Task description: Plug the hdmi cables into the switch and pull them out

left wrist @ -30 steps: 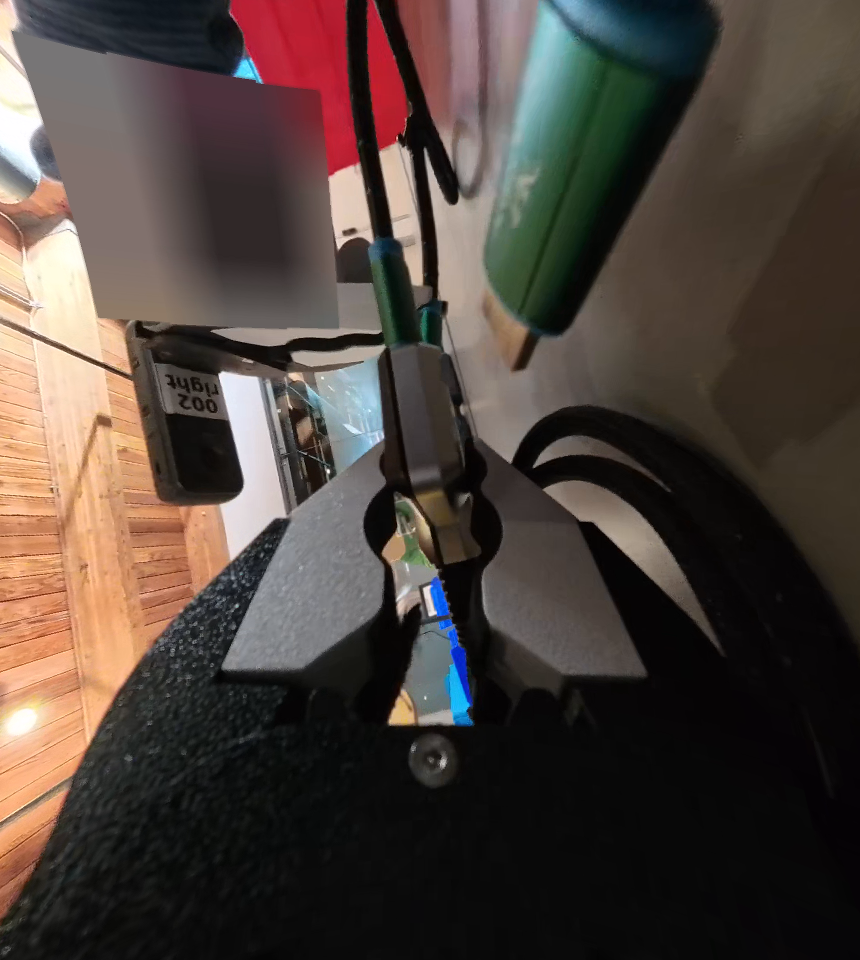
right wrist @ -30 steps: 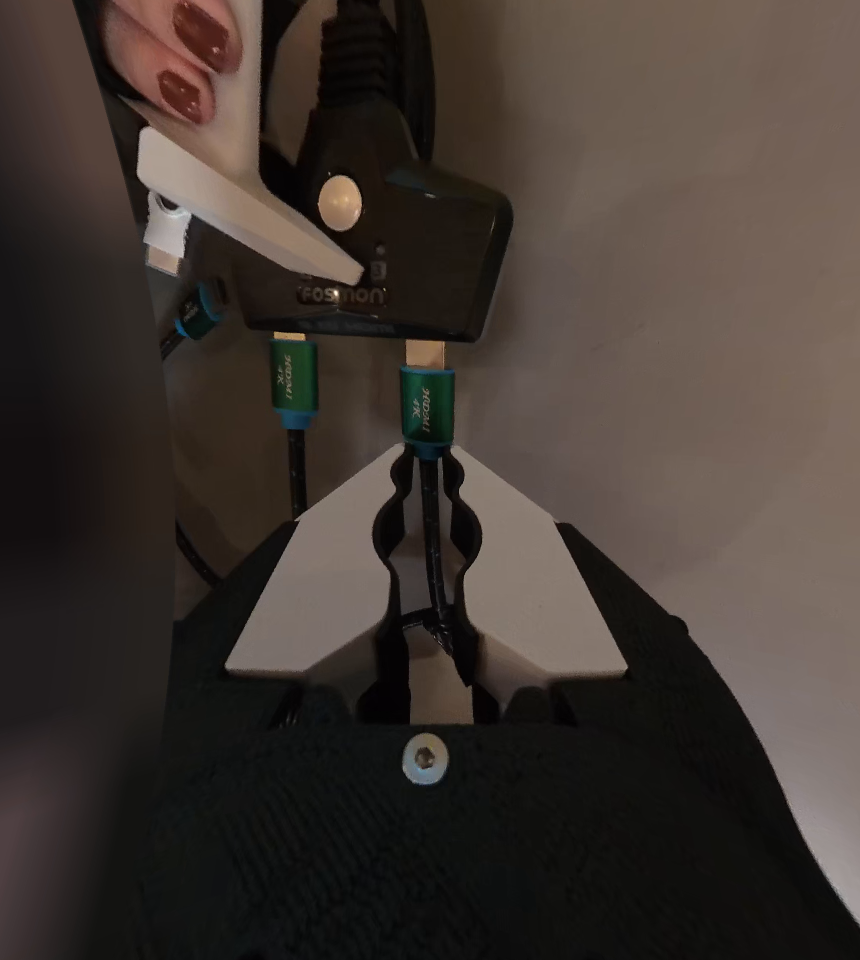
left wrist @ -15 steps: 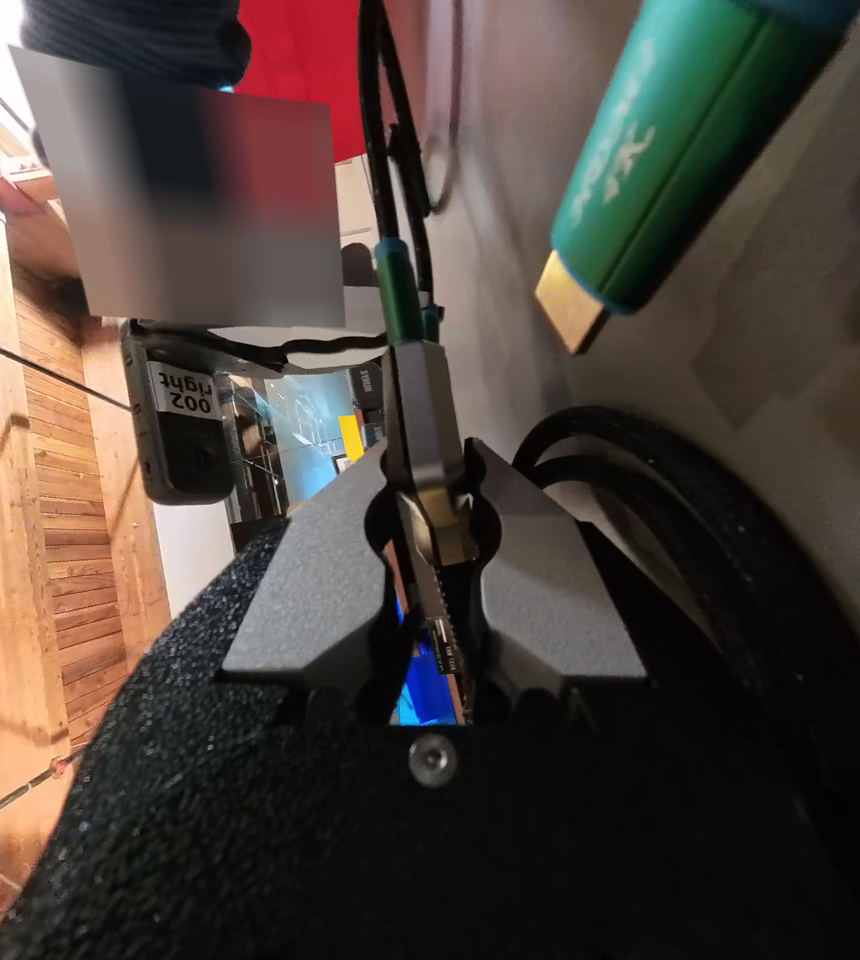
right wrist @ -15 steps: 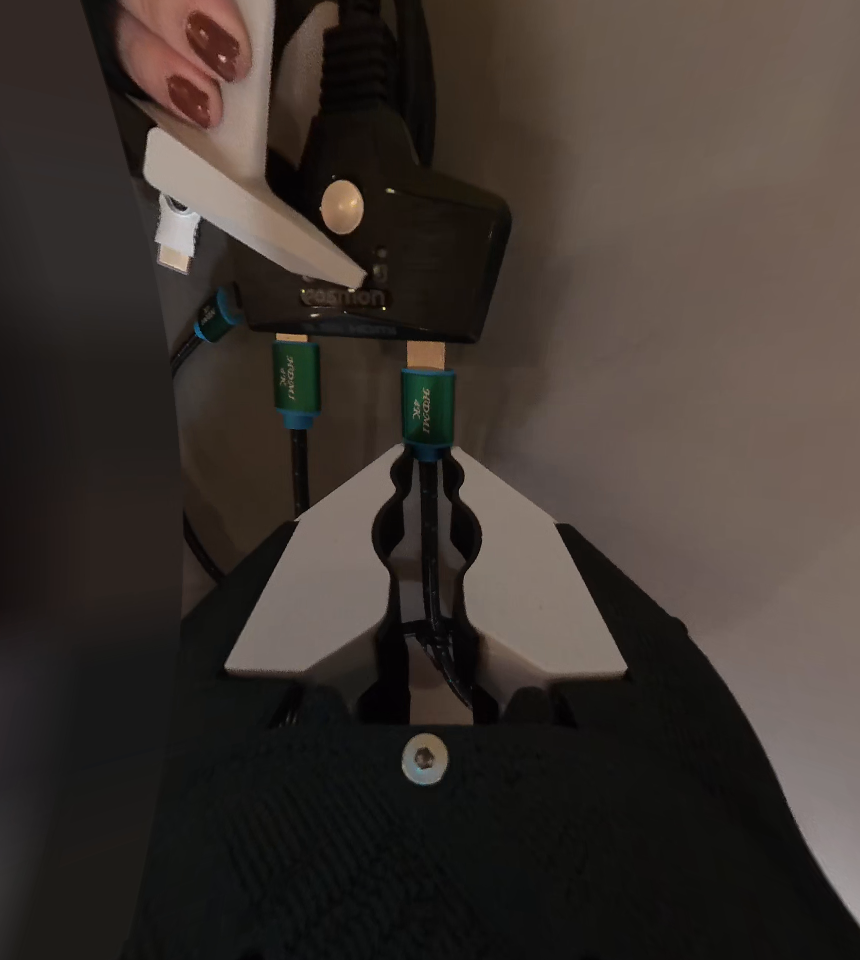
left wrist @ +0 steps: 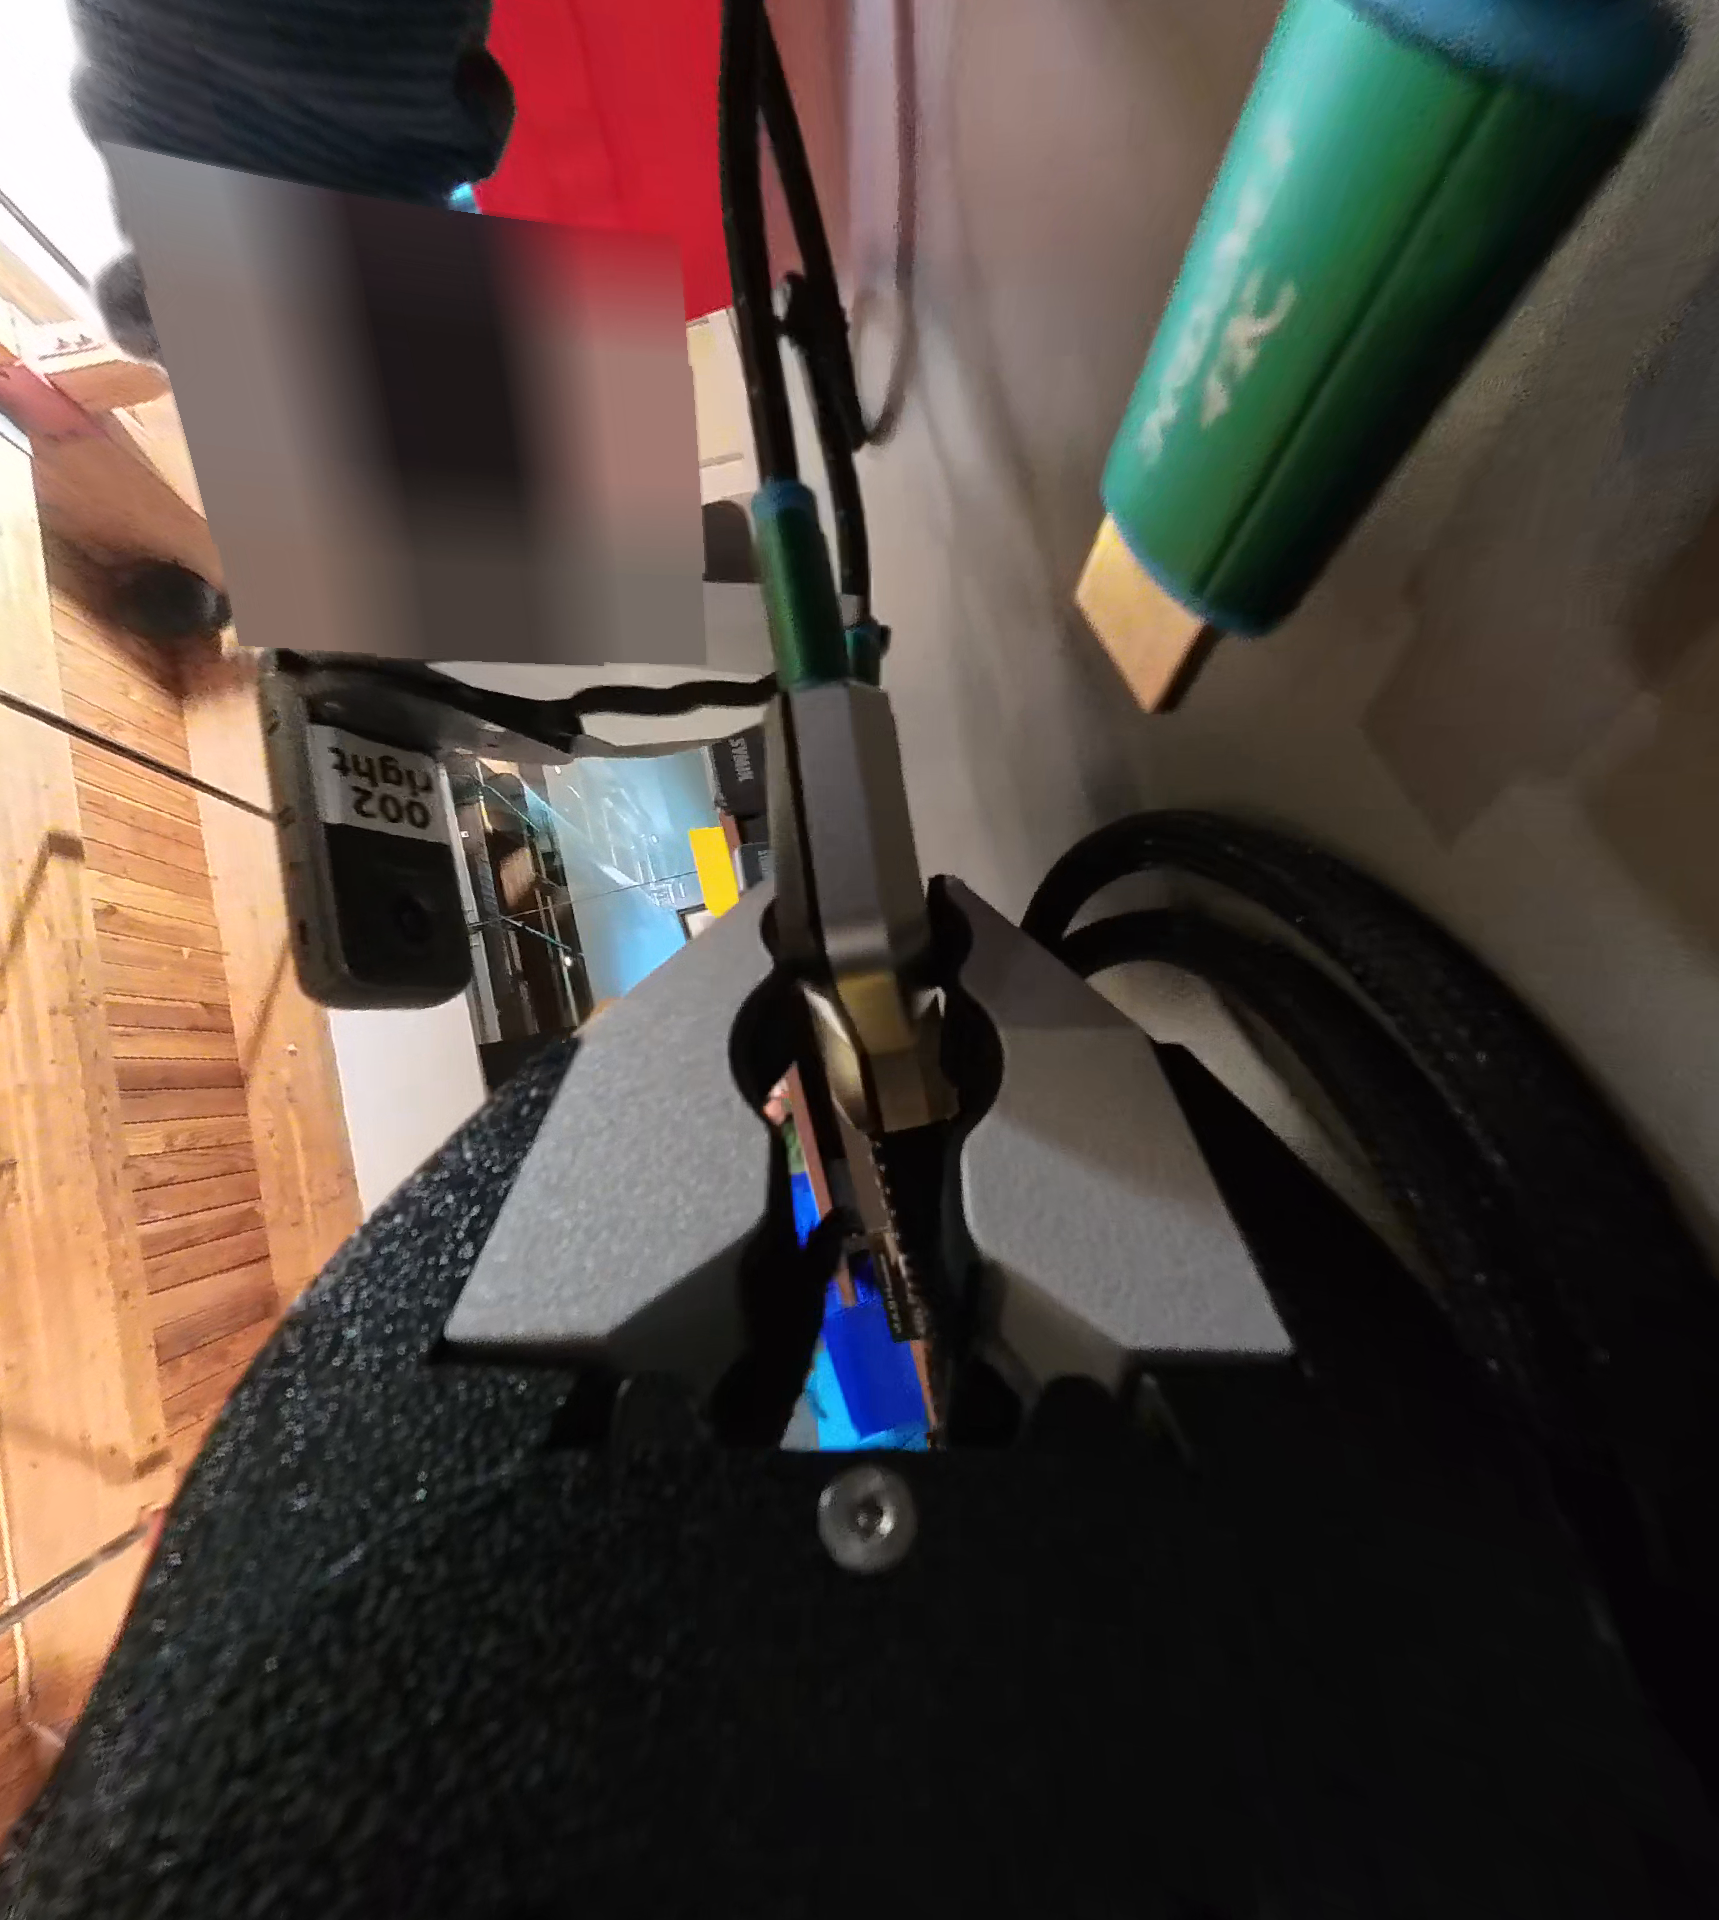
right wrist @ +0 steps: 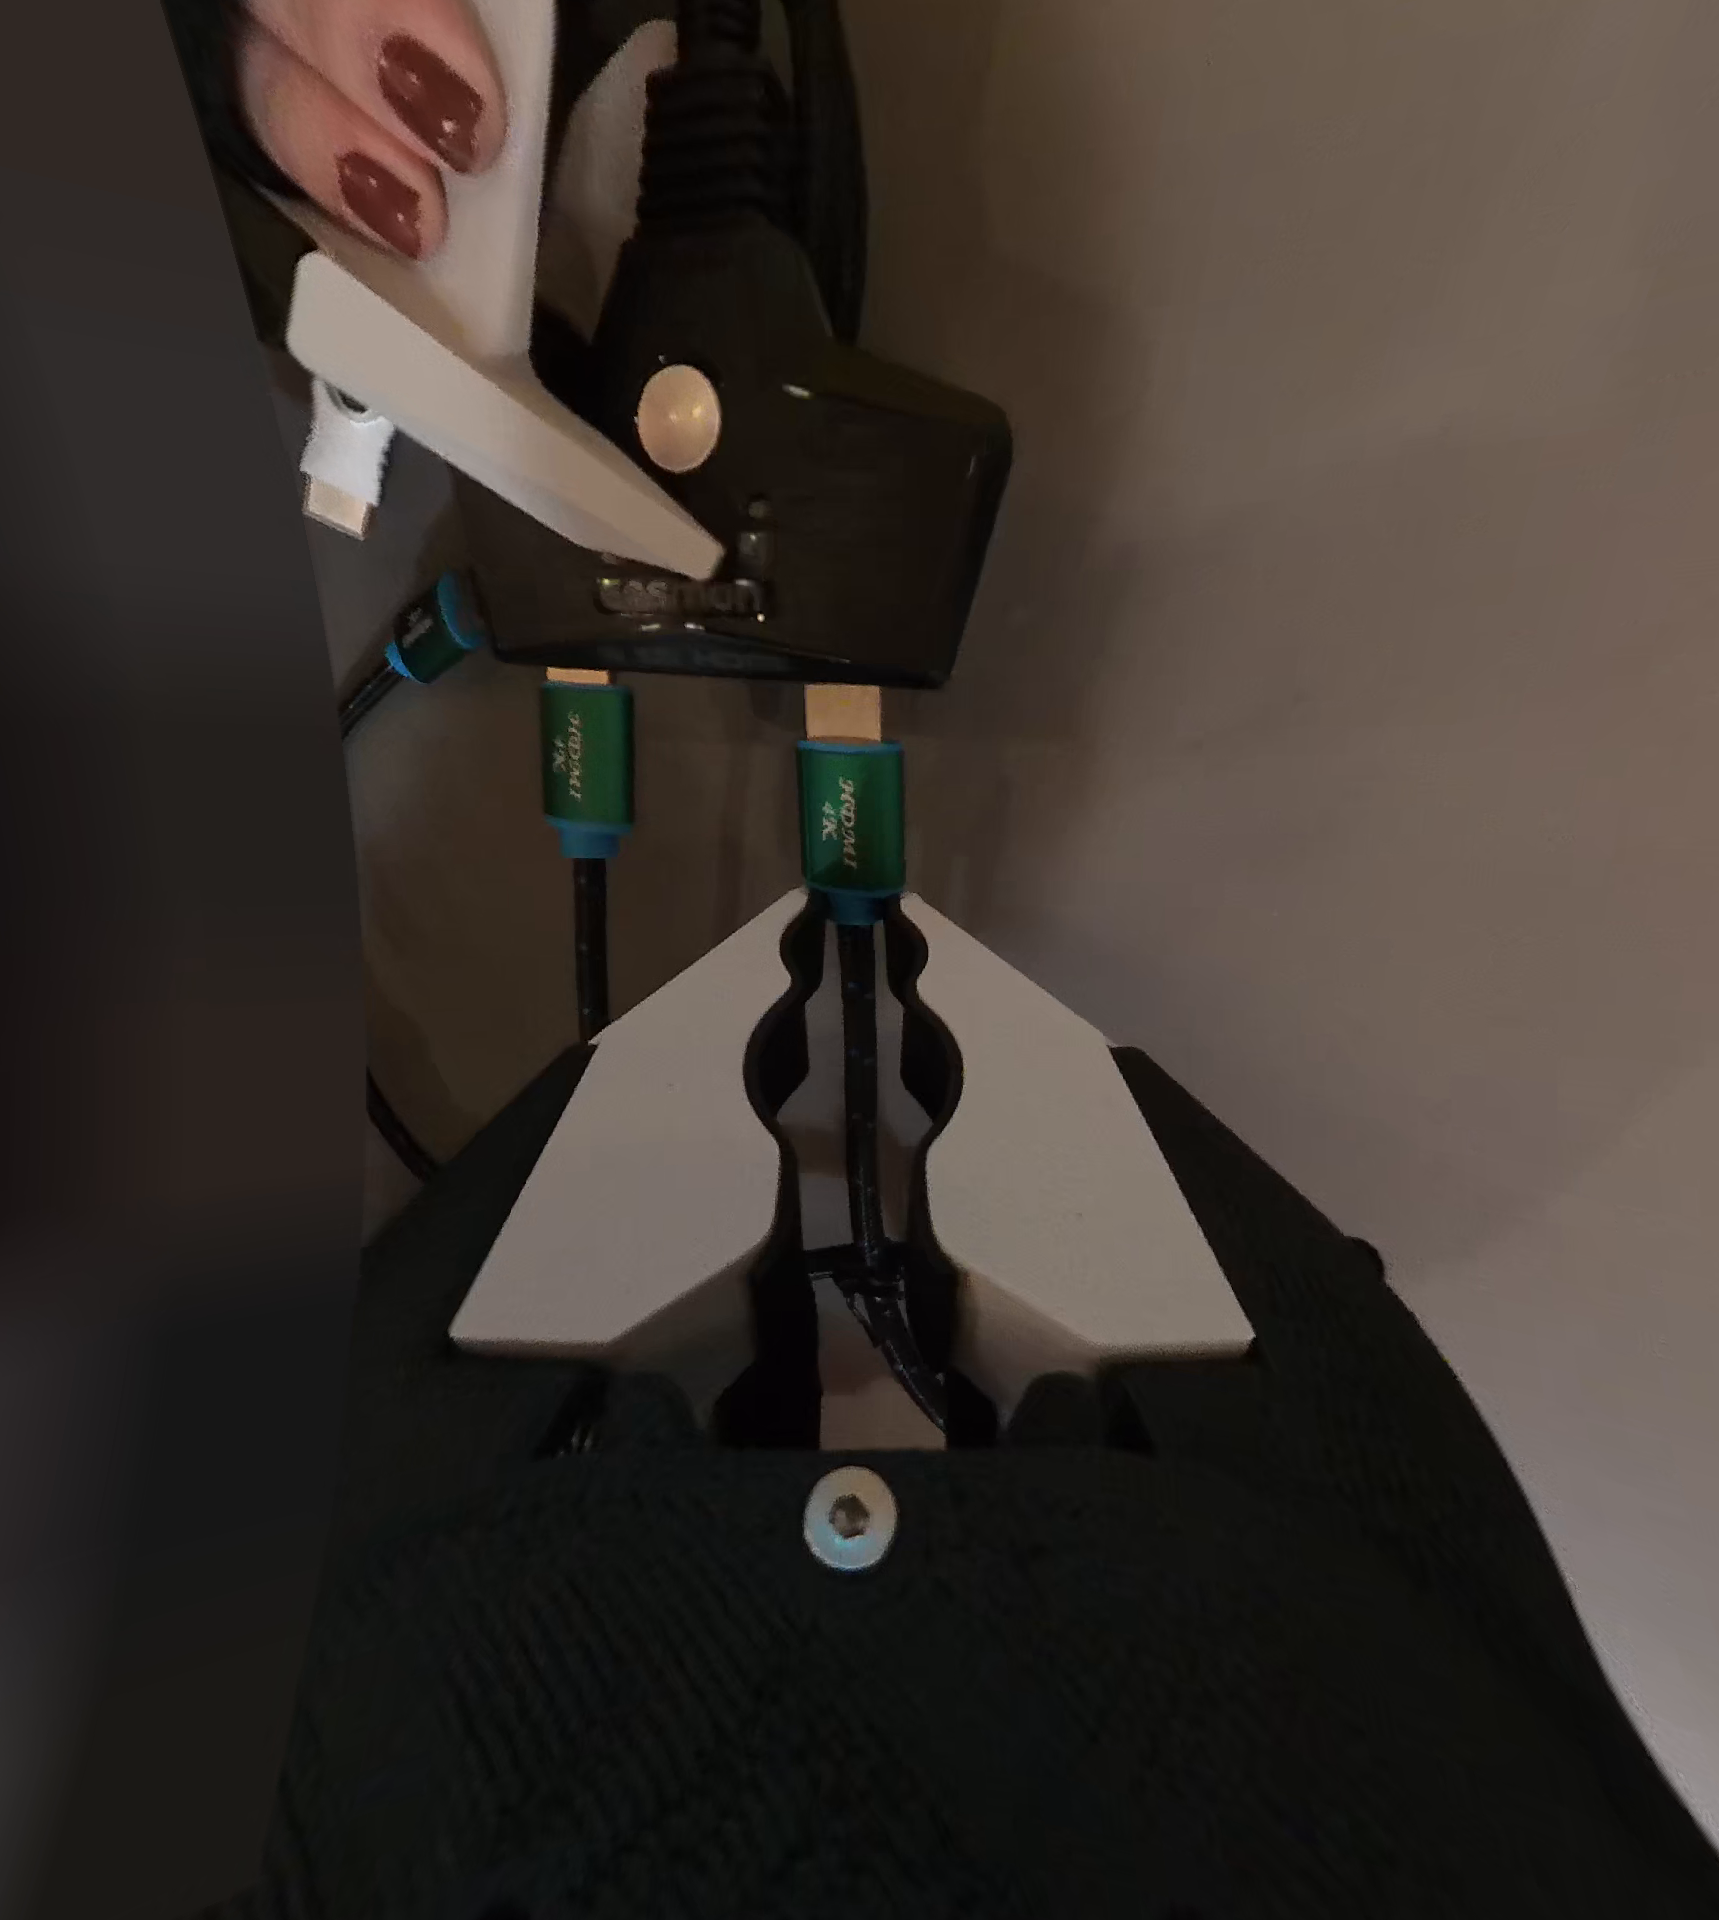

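**Item 1, right gripper** [right wrist: 850, 914]. Jaws closed on the braided hdmi cable [right wrist: 860, 1091], pinching it just behind the green plug [right wrist: 850, 821]. The plug points to 12 o'clock.

**Item 2, switch** [right wrist: 834, 499]. Black and glossy, at 12 o'clock from the right gripper and above the pale surface [right wrist: 1354, 727]. The held plug's gold tip meets the right-hand port, with much of the gold showing. I judge it only partly seated.

**Item 3, left gripper** [left wrist: 855, 935]. Jaws clamped on the switch, which is seen edge-on in its own view. A person's fingers [right wrist: 439, 104] rest on this gripper at 11 o'clock in the right wrist view.

**Item 4, other leads.** The second plug [right wrist: 585, 769] sits in the left port. A third plug [right wrist: 429, 644] lies at 9 o'clock from the switch. A white connector [right wrist: 341, 483] is above it. The coiled cable [left wrist: 1406, 1143] lies at 3 o'clock in the left wrist view.

**Risks.**
- The grip is on flexible cable rather than the plug body. A push could buckle the cable and cock the plug in the port.
- A pull could strain the cable at the plug's collar.
- The switch is held only at one corner and may twist.

**Change from a second ago.**
- The exposed gold looks about the same.
- The switch sits slightly lower and more tilted.
- The left view has swung.
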